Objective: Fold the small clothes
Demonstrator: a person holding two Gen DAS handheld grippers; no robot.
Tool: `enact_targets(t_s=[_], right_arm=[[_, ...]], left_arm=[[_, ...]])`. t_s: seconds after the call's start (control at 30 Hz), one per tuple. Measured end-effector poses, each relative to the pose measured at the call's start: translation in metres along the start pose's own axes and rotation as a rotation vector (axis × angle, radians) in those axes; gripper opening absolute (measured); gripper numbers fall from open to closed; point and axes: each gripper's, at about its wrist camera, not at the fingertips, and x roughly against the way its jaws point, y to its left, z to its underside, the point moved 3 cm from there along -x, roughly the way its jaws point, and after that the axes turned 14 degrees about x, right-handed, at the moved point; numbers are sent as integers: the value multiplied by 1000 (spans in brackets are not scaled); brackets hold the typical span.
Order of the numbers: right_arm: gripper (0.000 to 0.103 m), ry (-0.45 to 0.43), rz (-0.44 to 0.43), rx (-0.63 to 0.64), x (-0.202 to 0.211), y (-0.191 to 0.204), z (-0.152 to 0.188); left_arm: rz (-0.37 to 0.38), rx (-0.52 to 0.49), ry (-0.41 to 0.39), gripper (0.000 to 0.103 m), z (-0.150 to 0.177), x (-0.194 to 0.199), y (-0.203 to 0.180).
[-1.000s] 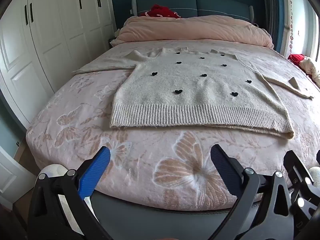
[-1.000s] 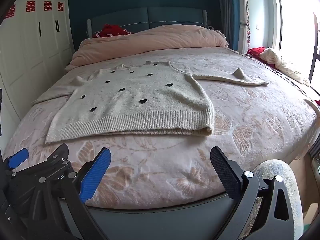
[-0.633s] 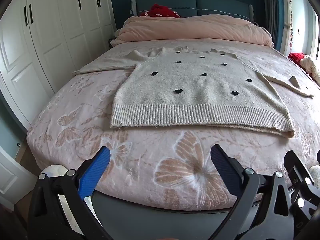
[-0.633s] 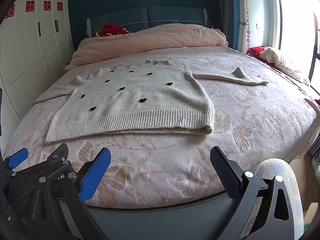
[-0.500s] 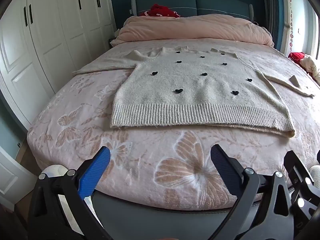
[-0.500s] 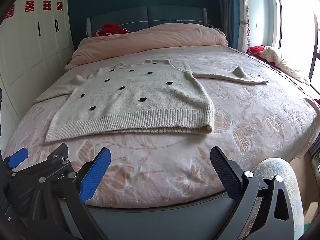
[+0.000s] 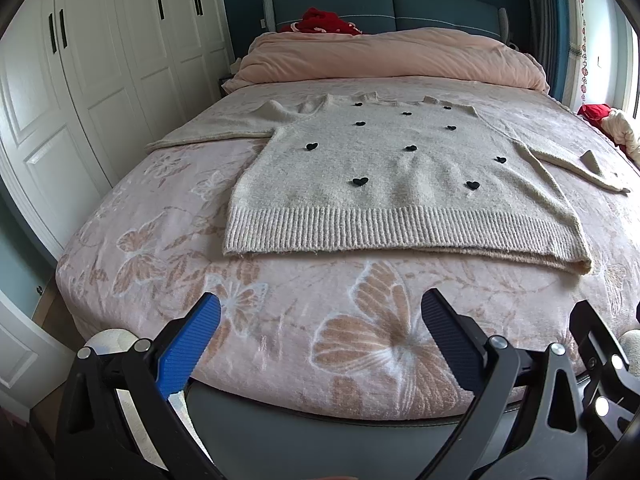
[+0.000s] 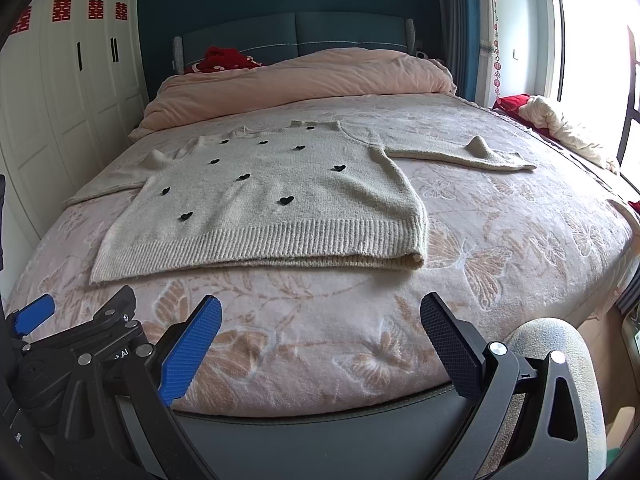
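A: Where is the sweater [image 7: 400, 184]?
B: Flat on the bed [image 7: 160, 264], ahead of both grippers, hem nearest, running crosswise.
A: Grippers?
B: Left [image 7: 320, 334] and right [image 8: 320, 334] gape wide, empty, about equally near.

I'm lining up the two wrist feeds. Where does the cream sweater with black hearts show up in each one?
Left wrist: sweater lies flat at centre frame, hem towards the camera.
Right wrist: sweater sits left of centre, one sleeve stretching to the right.
Shared landmark: the red cloth by the blue headboard.
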Motion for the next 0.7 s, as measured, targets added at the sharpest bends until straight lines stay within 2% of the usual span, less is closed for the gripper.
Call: enact_targets(t_s=[0.7], right_arm=[[98, 0, 2, 2, 0, 0, 0]], left_arm=[[-6, -6, 0, 98, 0, 2, -3]])
